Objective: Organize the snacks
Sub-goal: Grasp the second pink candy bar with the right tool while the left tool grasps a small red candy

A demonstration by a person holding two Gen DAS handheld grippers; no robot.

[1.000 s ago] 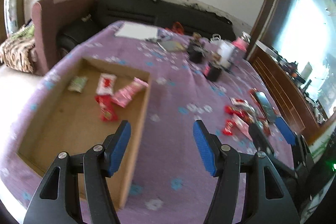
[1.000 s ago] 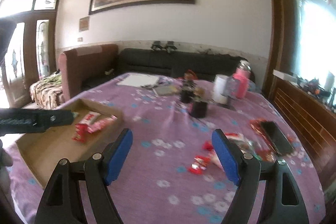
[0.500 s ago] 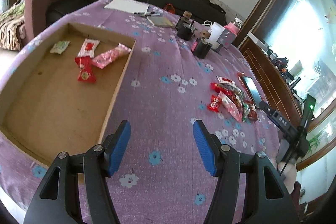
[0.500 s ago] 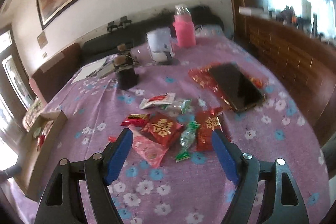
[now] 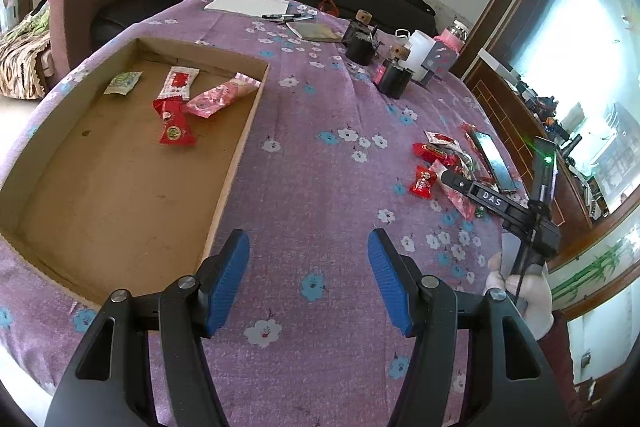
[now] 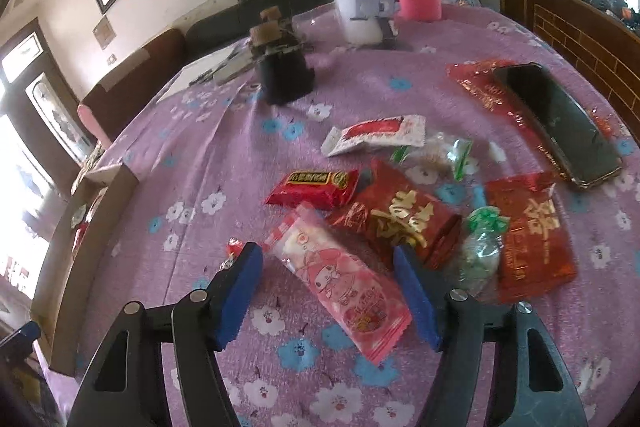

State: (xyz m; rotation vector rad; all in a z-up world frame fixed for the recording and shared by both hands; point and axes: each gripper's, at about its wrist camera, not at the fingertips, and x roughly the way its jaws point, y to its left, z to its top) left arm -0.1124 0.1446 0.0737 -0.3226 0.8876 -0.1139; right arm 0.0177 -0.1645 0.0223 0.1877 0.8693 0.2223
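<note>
We see a pink snack packet (image 6: 340, 279) printed with a cartoon rabbit face, lying flat on the purple flowered worktop (image 6: 224, 131) at the near edge of a loose pile of snacks: a red bar wrapper (image 6: 314, 189), a red packet with gold characters (image 6: 396, 223), a second red packet (image 6: 532, 235), a green-twisted candy (image 6: 482, 247) and a white-and-red packet (image 6: 376, 135). Our right gripper (image 6: 326, 293) tilts down over the pink packet, which lies between its blue fingers (image 6: 240, 291); they are closing but stand apart from it, not yet pressing. A black phone (image 6: 560, 123) rests on a red envelope beyond. Only the left wrist view shows inside the cardboard tray (image 5: 236, 147), where four snacks already lie: a green one (image 5: 124, 83), a white-and-red one (image 5: 178, 83), a pink one (image 5: 222, 95) and a red one (image 5: 174, 127). That view also shows a white-gloved hand (image 5: 524, 291) holding the right gripper over the pile. Our left gripper (image 5: 308, 281) points down at bare cloth beside the tray, its fingers half apart and holding nothing.
</note>
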